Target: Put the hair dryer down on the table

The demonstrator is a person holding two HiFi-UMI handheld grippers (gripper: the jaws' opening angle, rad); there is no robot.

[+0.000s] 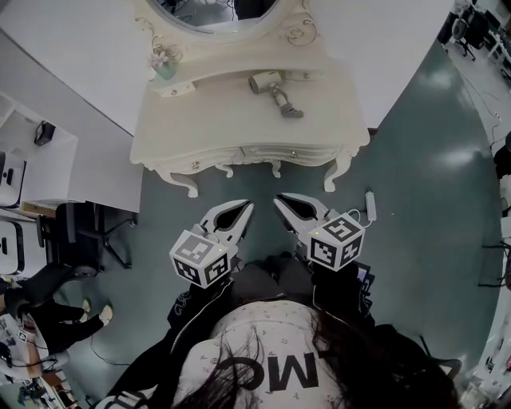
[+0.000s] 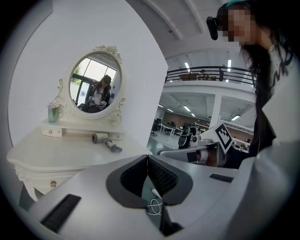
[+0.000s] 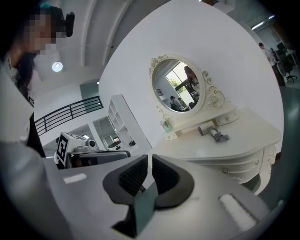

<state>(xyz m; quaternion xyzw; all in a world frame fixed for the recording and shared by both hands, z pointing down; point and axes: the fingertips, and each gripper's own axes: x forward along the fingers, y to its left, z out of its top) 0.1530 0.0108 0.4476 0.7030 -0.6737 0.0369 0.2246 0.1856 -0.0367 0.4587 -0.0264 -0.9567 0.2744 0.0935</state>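
Note:
The grey hair dryer (image 1: 271, 86) lies on its side on the cream dressing table (image 1: 231, 124), near the back under the mirror, its cord coiled beside it. It also shows in the left gripper view (image 2: 103, 139) and in the right gripper view (image 3: 212, 130). Both grippers hang over the floor in front of the table, well short of its front edge. The left gripper (image 1: 246, 206) (image 2: 147, 158) is shut, tips touching, empty. On the right gripper (image 1: 281, 200) (image 3: 150, 158) the tips stand all but together, with only a thin slit and nothing in it.
An oval mirror (image 1: 215, 12) tops the table, with a small vase of flowers (image 1: 164, 64) at its left. A white charger and cable (image 1: 370, 204) lie on the green floor at the right. White shelves (image 1: 32, 160), a black chair (image 1: 88, 232) and a seated person (image 1: 40, 299) are at the left.

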